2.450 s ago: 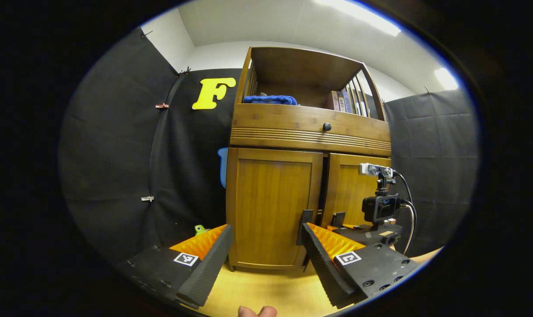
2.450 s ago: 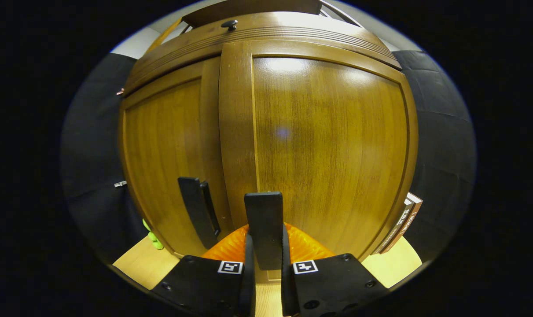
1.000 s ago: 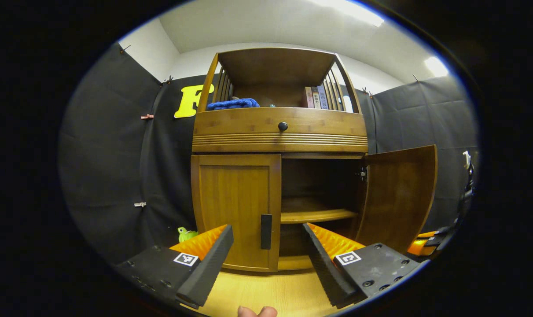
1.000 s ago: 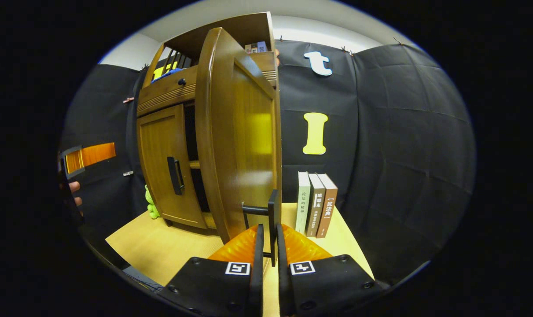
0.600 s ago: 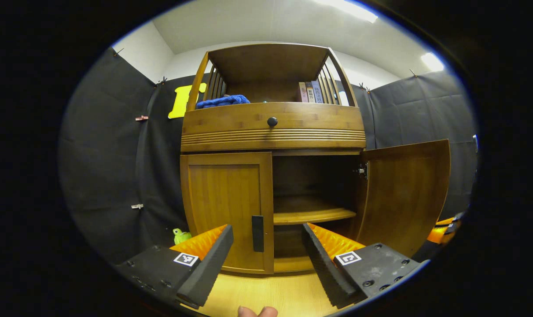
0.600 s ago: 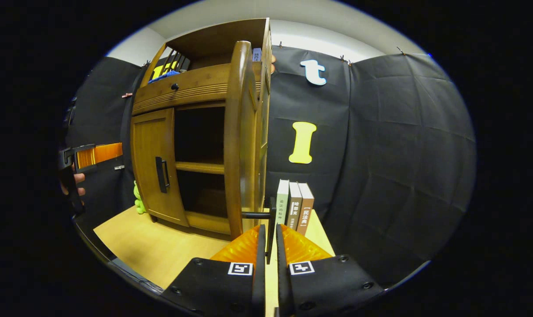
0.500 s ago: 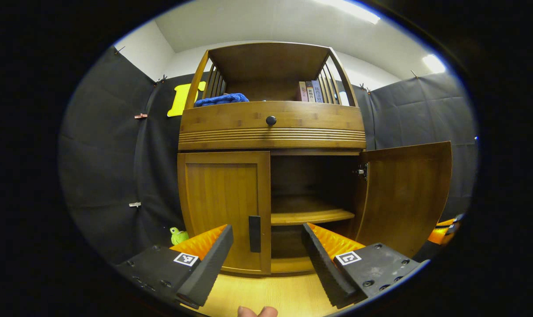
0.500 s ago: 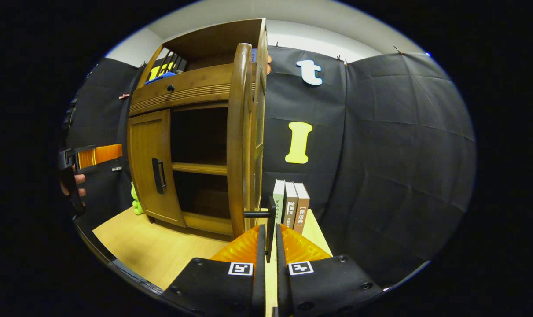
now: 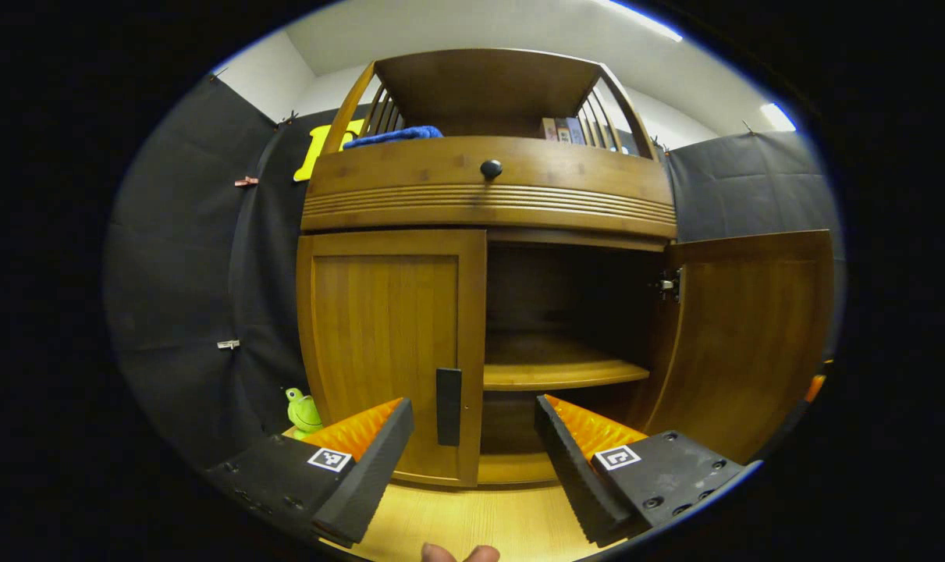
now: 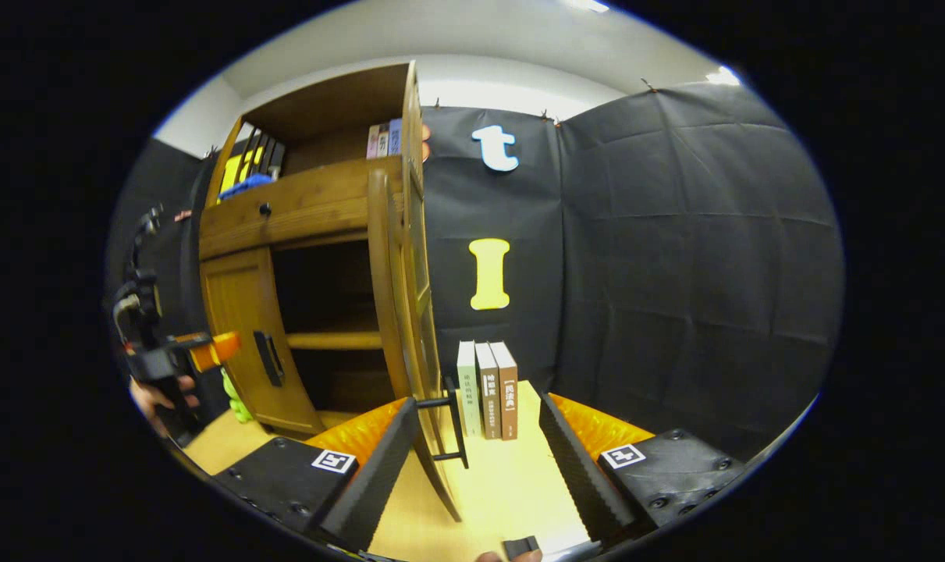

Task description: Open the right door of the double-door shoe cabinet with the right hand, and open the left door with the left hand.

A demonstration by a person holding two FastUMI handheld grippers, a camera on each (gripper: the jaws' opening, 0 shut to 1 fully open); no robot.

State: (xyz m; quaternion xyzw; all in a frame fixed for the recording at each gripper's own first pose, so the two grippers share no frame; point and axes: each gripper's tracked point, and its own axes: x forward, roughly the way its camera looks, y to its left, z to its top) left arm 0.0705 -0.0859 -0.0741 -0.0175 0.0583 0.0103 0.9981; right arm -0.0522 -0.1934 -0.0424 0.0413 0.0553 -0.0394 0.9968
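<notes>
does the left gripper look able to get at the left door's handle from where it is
Probably yes. The left gripper is open, and the left door handle stands between its fingers' lines, a bit farther ahead. Nothing lies between them; the open right door hangs well aside.

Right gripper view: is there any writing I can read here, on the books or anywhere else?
Three standing books: spine print, too small to read.
Top-shelf books: too blurred to read.
Square markers: coded patterns, no words.
</notes>
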